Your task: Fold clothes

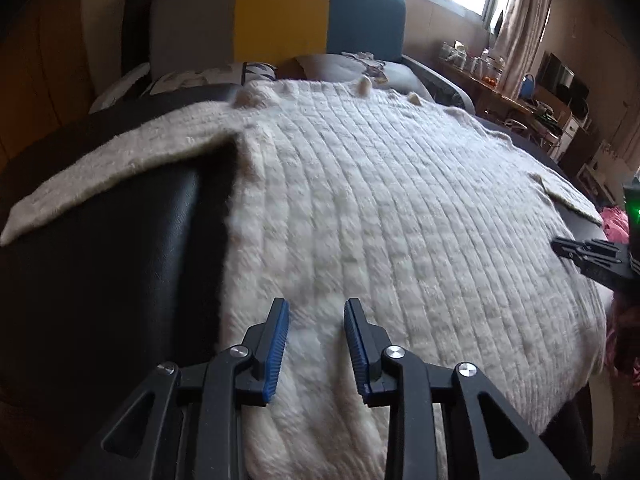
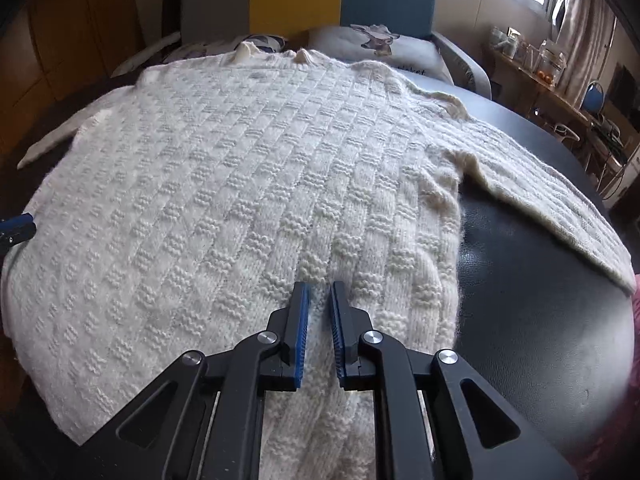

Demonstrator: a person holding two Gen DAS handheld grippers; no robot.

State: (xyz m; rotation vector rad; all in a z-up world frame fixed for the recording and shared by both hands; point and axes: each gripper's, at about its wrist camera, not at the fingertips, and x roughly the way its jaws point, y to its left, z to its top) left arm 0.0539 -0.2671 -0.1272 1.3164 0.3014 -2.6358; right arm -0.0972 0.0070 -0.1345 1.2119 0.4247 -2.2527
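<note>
A white knit sweater [image 1: 380,200] [image 2: 240,180] lies spread flat, neck at the far end, on a black leather surface [image 1: 100,280] [image 2: 540,300]. Its left sleeve [image 1: 100,176] and right sleeve [image 2: 560,208] stretch out to the sides. My left gripper [image 1: 316,308] is at the near hem, open, with hem fabric lying between its blue pads. My right gripper [image 2: 319,292] is at the hem toward the sweater's right side, its pads nearly together and shut on a ridge of the knit. Each gripper shows at the edge of the other's view: the right gripper [image 1: 592,260], the left gripper [image 2: 16,228].
Behind the sweater stand a grey, yellow and blue backrest [image 1: 280,16] and printed pillows [image 2: 380,46]. A shelf with jars [image 1: 480,60] and clutter lines the right wall under a window. Pink cloth [image 1: 616,220] lies off the right edge.
</note>
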